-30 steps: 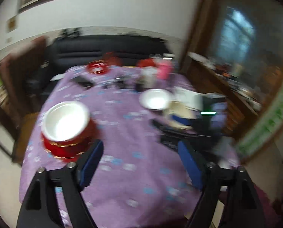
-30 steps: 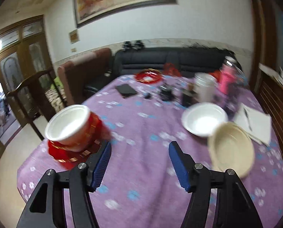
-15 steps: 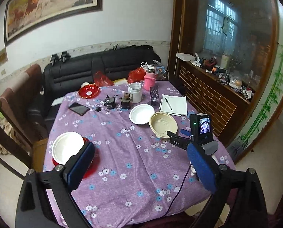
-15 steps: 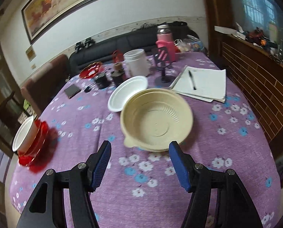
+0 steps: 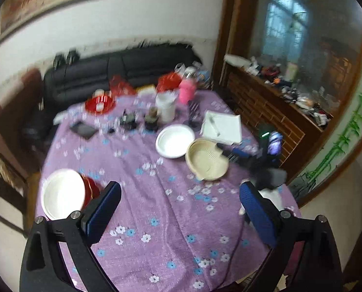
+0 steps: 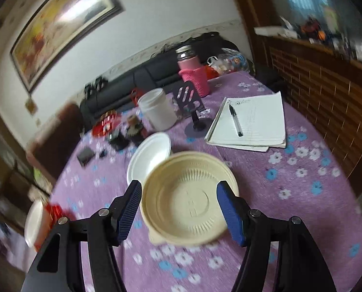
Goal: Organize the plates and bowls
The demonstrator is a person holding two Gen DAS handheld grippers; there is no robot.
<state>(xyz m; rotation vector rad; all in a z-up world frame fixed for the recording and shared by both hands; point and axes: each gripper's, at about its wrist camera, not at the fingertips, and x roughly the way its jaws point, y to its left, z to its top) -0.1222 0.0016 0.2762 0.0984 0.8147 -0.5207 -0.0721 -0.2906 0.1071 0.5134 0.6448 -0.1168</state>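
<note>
A beige plastic bowl [image 6: 189, 200] lies on the purple flowered tablecloth [image 6: 300, 189]; my open right gripper [image 6: 181, 210] straddles it from the near side, not touching. A white plate [image 6: 149, 159] lies just behind it. A white bowl stacked on red dishes [image 6: 36, 221] stands at the table's left edge. In the left wrist view my open, empty left gripper [image 5: 181, 213] hovers over the near table, with the white bowl on red dishes [image 5: 64, 193] left of it, the white plate [image 5: 174, 141] and the beige bowl [image 5: 206, 161] farther off.
Behind the plates stand a white jar [image 6: 157, 109], a pink-sleeved bottle [image 6: 193, 74], a notepad with pen [image 6: 251, 121], a small phone stand [image 6: 193, 104], a red dish [image 5: 99, 103] and a black phone [image 5: 83, 129]. A sofa and a brick-fronted sideboard border the table.
The right gripper has moved forward and down until its fingers flank the beige bowl. The left gripper has come closer to the table, and its view has tilted down.
</note>
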